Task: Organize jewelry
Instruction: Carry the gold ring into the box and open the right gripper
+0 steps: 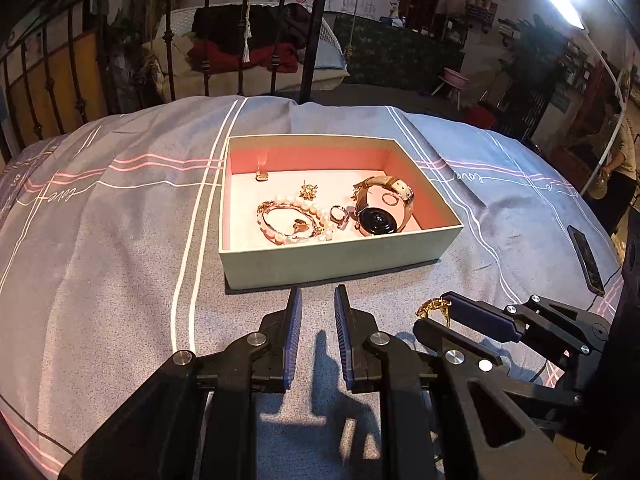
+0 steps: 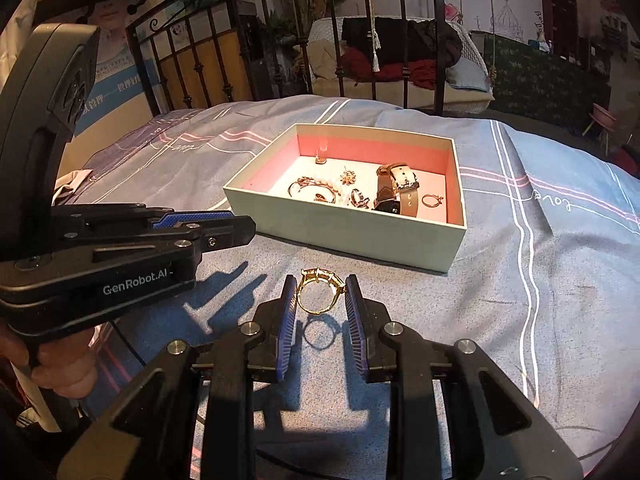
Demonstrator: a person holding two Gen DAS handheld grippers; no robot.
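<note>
Setting: bed with black wrought-iron headboard [image 1: 276, 40], covered by a grey-blue bedspread [image 1: 120, 240] with white and pink stripes and cursive "love" script.

Markings: "GenRobot.AI" in white on the black body of the left gripper [image 2: 224, 224], seen in the right wrist view. Wall posters carry writing too small to read.

Item held: gold ring with a clustered setting [image 2: 319, 291], clamped between the blue ribbed pads [image 2: 287, 312] of the right gripper [image 2: 320, 300]. The band stands upright, its opening facing the camera, setting on top; it is raised above the bedspread, with its shadow below.

Left gripper [image 1: 317, 312]: jaws apart with nothing between them, pointing at the box's near wall.

Container: pale green rectangular cardboard box with pink lining [image 1: 320, 256], just ahead of both grippers. Contents: pearl bracelet [image 1: 304, 216], black-faced wristwatch with beige strap [image 1: 378, 216], small gold ring [image 2: 431, 200], gold flower-shaped earring [image 1: 309, 191], further small gold pieces.

Nearby: dark flat phone [image 1: 586, 258] on the bedspread, right of the box.
</note>
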